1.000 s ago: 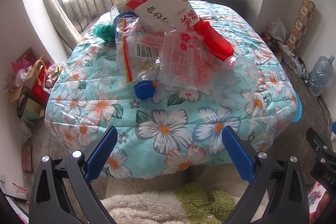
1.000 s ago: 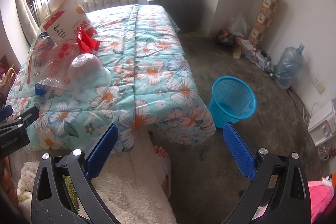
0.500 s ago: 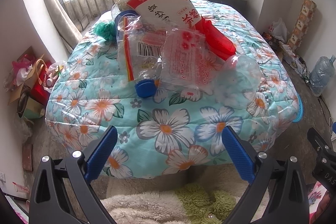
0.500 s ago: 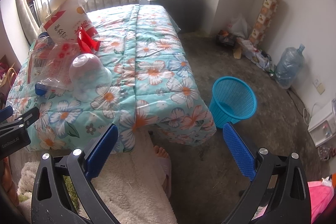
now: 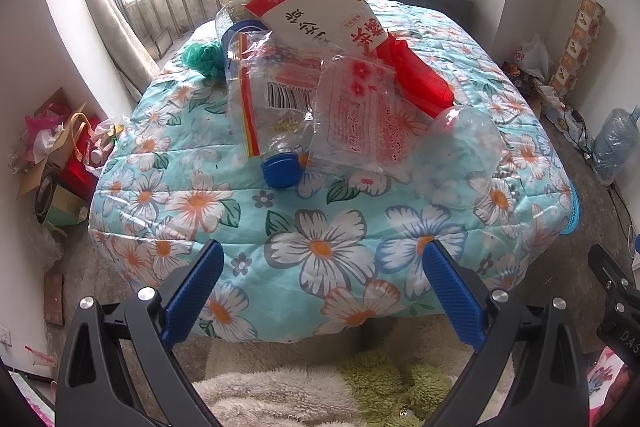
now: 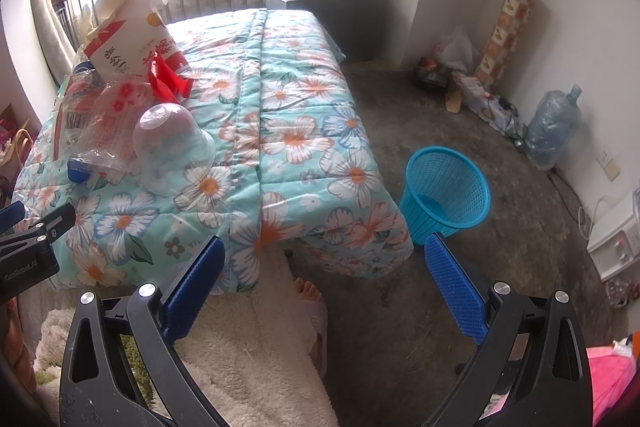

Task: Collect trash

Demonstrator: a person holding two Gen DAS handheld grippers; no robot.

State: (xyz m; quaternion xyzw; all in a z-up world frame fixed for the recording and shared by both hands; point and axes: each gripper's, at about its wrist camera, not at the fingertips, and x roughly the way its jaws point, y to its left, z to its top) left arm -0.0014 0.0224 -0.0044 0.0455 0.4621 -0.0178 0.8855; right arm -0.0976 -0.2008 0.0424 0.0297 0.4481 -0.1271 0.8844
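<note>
Little differs from half a second ago: in the left wrist view the trash pile sits a touch lower and nearer, while the right wrist view is unchanged. The left claw (image 5: 322,281) and right claw (image 6: 324,277) both gape wide, empty. Centre frame, on the quilted floral bedspread (image 5: 312,247), lie a crinkled clear plastic bottle (image 5: 272,111) with a blue cap (image 5: 281,171), a glossy white-and-red carton (image 5: 316,17), a printed wrapper (image 5: 360,119) and a domed clear cup (image 5: 460,155). A blue mesh basket (image 6: 446,189) stands on the floor, right of the bed.
</note>
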